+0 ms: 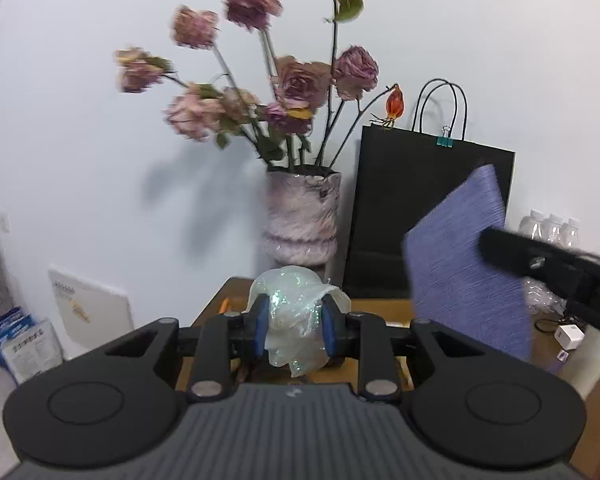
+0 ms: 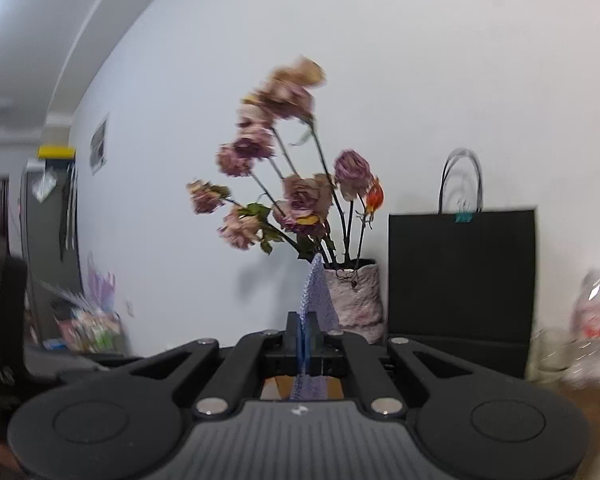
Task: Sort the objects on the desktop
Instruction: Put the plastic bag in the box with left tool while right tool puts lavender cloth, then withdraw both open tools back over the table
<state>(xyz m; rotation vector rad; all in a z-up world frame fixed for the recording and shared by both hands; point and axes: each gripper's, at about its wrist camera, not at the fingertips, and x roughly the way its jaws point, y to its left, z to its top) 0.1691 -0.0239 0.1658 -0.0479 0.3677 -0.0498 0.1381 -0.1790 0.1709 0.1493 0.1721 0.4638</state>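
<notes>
left gripper (image 1: 295, 322): clamped on iridescent film wad (image 1: 294, 312), held above desk (image 1: 380, 306)
right gripper (image 2: 303, 340): pinching purple notebook (image 2: 318, 296) edge-on, lifted
step: both items in carry, I'd say
next: needs drop spots; none visible

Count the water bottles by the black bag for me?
3 bottles show, side by side right of the black bag, behind the right gripper. More may be hidden.

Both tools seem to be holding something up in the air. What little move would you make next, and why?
Probably lower the left tool toward the desk to set down its shiny wrapper. Both tools are full, the right tool pinching a purple sheet, so neither can pick up more.
</notes>
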